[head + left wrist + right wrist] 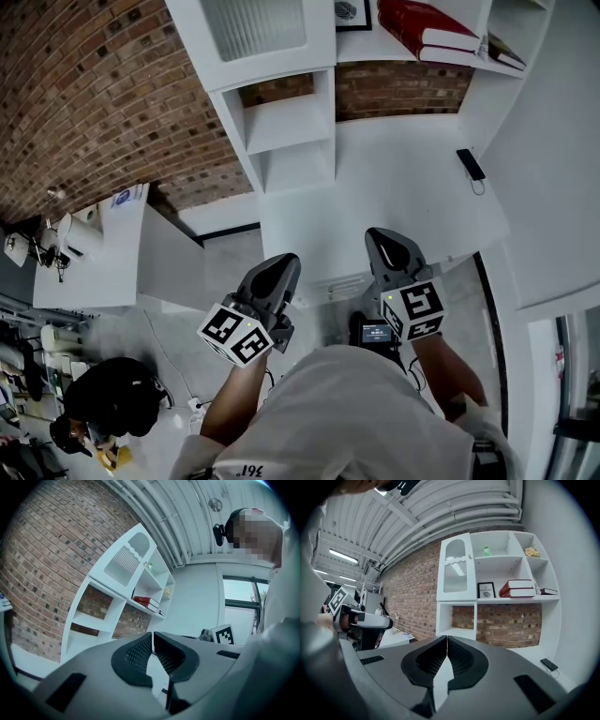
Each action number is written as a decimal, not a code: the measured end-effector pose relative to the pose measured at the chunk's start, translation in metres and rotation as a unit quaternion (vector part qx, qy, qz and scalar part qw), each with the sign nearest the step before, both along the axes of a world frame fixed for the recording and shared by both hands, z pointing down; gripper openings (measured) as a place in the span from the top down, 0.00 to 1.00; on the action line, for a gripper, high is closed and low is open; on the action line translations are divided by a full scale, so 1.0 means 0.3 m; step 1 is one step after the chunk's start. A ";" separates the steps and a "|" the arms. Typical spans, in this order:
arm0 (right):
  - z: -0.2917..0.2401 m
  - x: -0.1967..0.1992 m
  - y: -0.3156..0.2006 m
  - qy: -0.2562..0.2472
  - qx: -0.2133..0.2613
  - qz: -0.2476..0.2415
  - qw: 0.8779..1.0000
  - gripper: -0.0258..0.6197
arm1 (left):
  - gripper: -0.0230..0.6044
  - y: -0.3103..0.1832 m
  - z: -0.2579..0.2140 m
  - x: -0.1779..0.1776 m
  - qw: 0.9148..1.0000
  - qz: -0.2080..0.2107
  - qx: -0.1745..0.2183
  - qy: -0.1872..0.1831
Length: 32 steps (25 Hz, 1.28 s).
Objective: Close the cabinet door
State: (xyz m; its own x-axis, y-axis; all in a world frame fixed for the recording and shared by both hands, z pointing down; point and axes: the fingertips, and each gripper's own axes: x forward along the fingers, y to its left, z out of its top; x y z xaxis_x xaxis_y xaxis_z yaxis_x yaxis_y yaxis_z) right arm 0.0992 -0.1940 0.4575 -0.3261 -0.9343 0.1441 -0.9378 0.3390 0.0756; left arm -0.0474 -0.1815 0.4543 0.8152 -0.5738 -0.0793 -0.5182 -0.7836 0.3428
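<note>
A white shelf unit (pixel 291 122) stands against a brick wall. Its cabinet door (pixel 456 569) has a ribbed frosted panel, sits at the upper left of the unit and looks flush with the front. The same door (pixel 124 562) shows in the left gripper view and at the top of the head view (pixel 255 33). My left gripper (pixel 284 265) (pixel 153 637) is shut and empty, held in front of the unit, well short of it. My right gripper (pixel 382 238) (pixel 446 640) is beside it, also shut with nothing in it. Neither touches the cabinet.
Red books (pixel 518 588) and a framed picture (pixel 486 590) stand on a shelf right of the door. A black phone (pixel 471 164) lies on the low white ledge. A white desk (pixel 94 253) is at the left, with a person in black (pixel 112 398) near it.
</note>
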 end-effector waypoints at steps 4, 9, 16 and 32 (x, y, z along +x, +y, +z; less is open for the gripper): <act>0.013 0.003 0.002 0.000 -0.004 0.000 1.000 0.92 | 0.93 0.006 0.016 0.008 1.000 -0.001 -0.010 -0.001; 0.013 -0.006 0.005 0.007 -0.007 -0.002 1.000 0.92 | 0.93 0.017 0.018 0.012 1.000 0.004 -0.015 -0.001; 0.019 -0.015 0.009 0.011 -0.007 -0.007 1.000 0.92 | 0.93 0.021 0.023 0.019 1.000 0.008 -0.017 -0.003; -0.003 -0.001 0.014 0.023 -0.001 -0.011 1.000 0.92 | 0.93 0.054 0.018 0.072 0.999 0.027 -0.019 -0.011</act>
State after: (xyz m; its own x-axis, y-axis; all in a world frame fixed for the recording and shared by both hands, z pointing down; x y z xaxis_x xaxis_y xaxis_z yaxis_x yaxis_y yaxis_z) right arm 0.0987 -0.1899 0.4566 -0.3400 -0.9264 0.1622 -0.9254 0.3603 0.1180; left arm -0.0259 -0.1654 0.4597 0.8459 -0.5319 -0.0396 -0.4840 -0.7967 0.3619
